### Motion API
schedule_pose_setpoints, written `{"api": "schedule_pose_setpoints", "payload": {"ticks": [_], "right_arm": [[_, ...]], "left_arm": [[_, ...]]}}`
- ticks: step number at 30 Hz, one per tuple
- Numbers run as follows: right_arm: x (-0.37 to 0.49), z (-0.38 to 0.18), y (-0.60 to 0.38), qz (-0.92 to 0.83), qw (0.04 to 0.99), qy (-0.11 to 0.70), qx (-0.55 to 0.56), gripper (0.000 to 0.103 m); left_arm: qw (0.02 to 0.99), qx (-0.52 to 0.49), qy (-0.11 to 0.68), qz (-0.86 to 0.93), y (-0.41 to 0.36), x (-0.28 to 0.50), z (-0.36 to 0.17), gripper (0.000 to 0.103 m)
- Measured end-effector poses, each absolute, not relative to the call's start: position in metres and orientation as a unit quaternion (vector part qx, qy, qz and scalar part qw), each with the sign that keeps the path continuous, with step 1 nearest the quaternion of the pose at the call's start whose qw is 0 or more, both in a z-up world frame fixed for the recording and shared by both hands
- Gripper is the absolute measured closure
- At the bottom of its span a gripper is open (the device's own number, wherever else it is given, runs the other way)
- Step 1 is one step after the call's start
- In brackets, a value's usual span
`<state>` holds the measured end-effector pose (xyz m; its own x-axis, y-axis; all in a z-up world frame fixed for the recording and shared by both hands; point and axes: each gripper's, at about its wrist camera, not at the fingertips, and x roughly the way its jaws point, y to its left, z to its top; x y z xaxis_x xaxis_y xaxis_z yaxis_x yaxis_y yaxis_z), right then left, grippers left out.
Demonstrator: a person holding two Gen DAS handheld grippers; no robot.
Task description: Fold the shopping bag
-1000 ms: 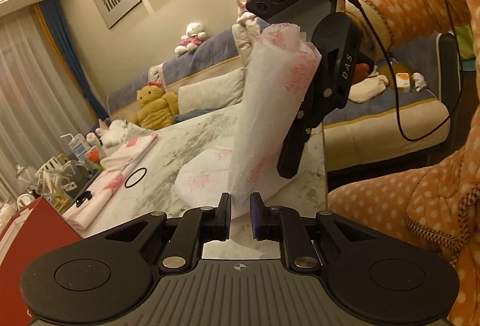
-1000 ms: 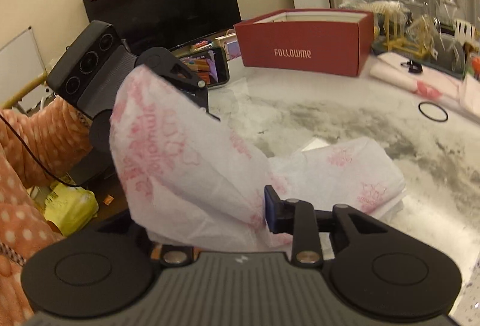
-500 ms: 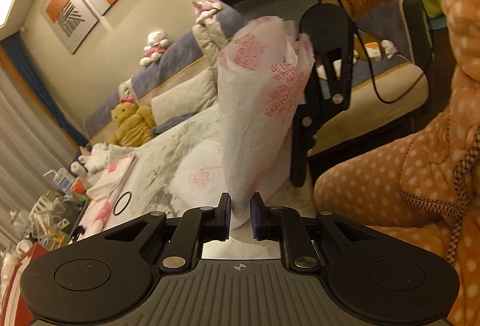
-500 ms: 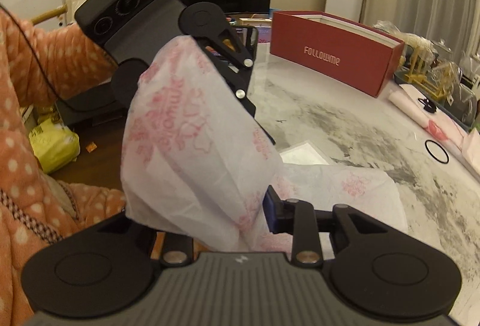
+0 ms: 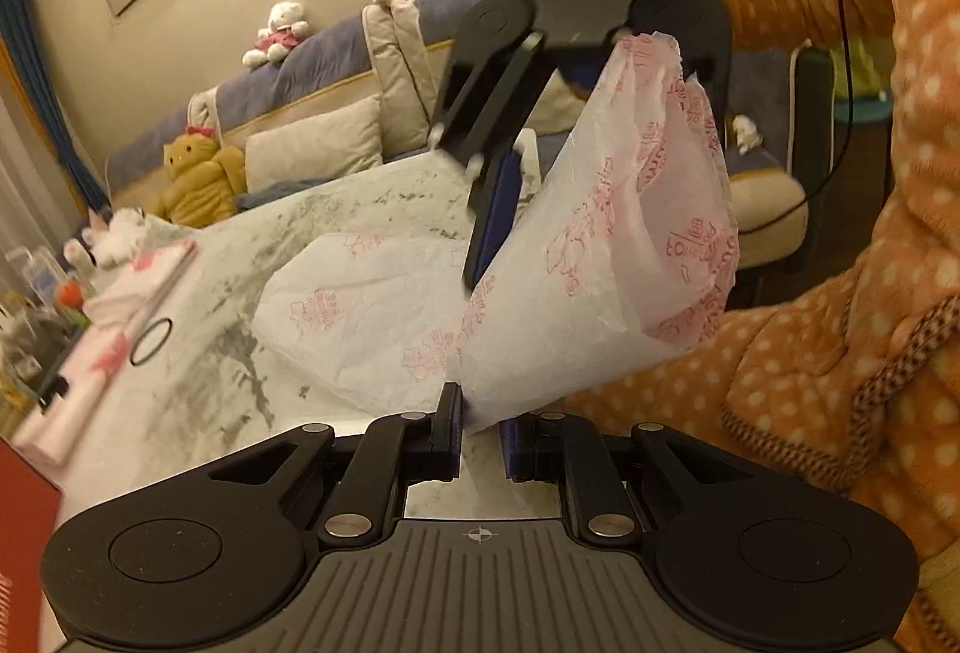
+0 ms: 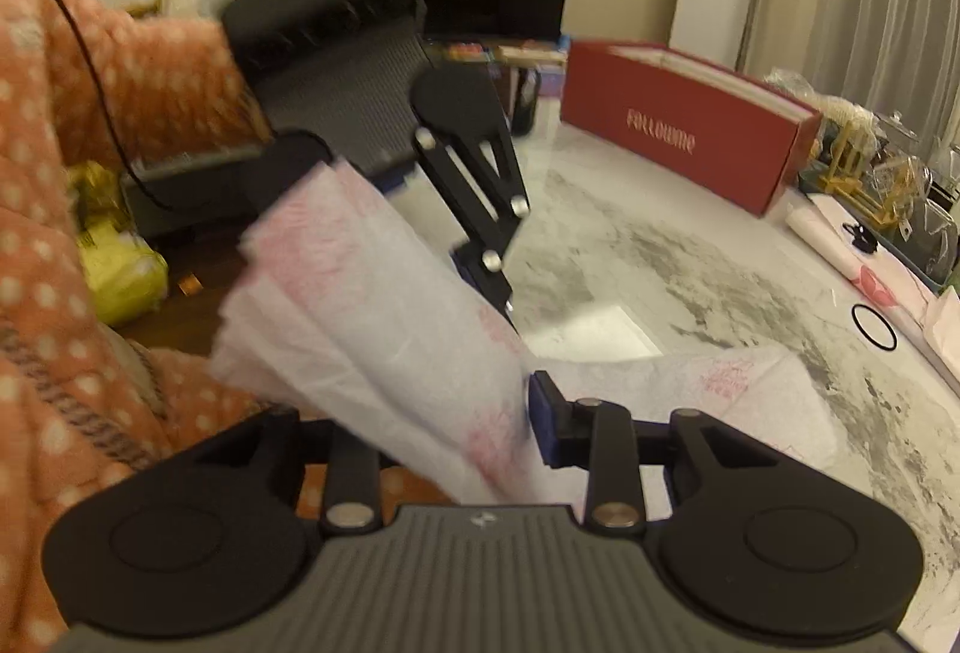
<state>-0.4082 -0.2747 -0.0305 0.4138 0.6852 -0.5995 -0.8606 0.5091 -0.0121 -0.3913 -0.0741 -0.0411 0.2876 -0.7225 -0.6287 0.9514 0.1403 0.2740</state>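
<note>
the shopping bag [image 5: 600, 245] is only half folded; the left gripper [image 5: 480, 428] is pinching it, the right gripper [image 6: 420, 413] is opening around it

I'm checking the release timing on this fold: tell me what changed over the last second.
The right gripper rolled at the wrist and its jaws are opening, with the raised fold of the white plastic shopping bag still between them. In the left wrist view its fingers now stand apart, one clear of the plastic. The left gripper stays pinched on the bag's lower edge. The rest of the bag, the red box and the black ring stayed on the marble table.
</note>
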Motion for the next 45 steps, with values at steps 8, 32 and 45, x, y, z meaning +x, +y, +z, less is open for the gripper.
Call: {"api": "schedule_pose_setpoints", "payload": {"ticks": [8, 32, 45], "right_arm": [[-0.405, 0.002, -0.381, 0.487, 0.847, 0.169, 0.127, 0.061], [-0.346, -0.086, -0.279, 0.387, 0.853, 0.337, 0.098, 0.103], [-0.361, -0.064, -0.269, 0.349, 0.882, 0.312, 0.045, 0.095]], "left_arm": [[0.722, 0.320, 0.179, -0.587, -0.070, -0.389, -0.043, 0.089], [0.815, 0.173, 0.278, -0.479, -0.027, -0.400, -0.048, 0.089], [0.798, 0.050, 0.262, -0.541, -0.020, -0.425, -0.062, 0.089]]}}
